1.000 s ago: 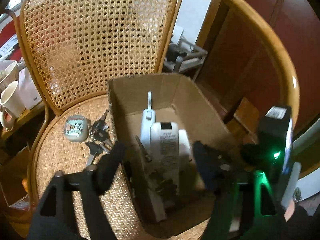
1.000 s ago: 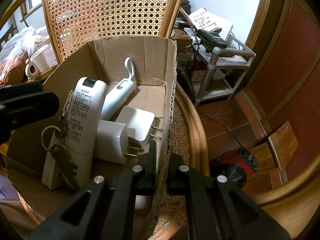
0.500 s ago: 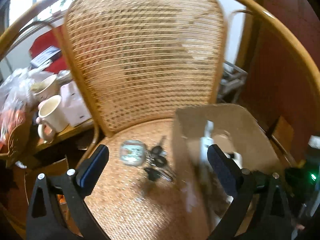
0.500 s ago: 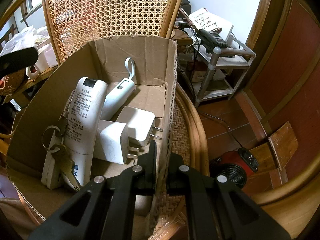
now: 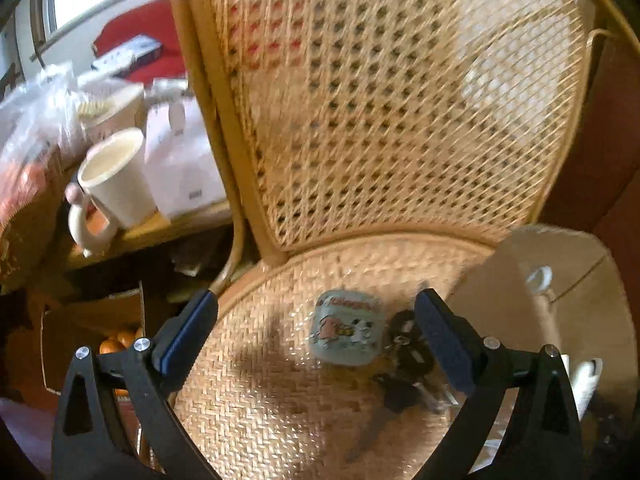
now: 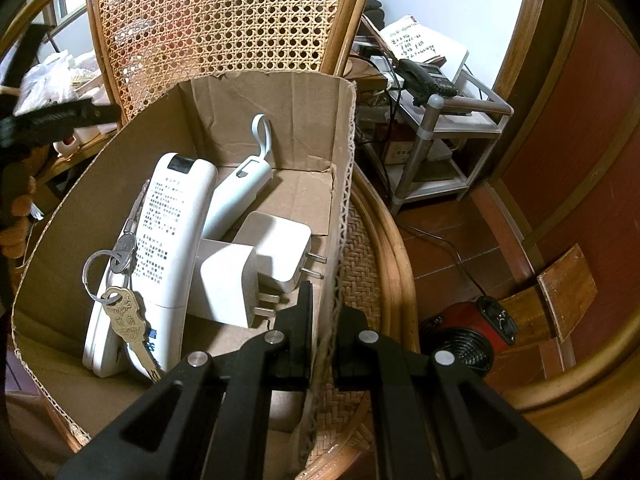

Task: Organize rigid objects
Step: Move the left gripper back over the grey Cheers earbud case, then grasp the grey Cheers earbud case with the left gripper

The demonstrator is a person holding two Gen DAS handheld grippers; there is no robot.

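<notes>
Cane chair seat (image 5: 280,392): pale cartoon-print case (image 5: 346,328) w/ dark keys (image 5: 404,376), left hand-held gripper (image 5: 316,332) wide open, empty.

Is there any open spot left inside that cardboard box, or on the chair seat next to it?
In the cardboard box, bare floor shows behind the chargers by the back wall, and along the near edge. On the seat, the woven patch left of the small case is free; keys crowd its right.

- Left wrist view looks down, close, over the cane chair seat (image 5: 280,380).
- Right wrist view looks into the cardboard box (image 6: 264,100); both share chair and box.
</notes>
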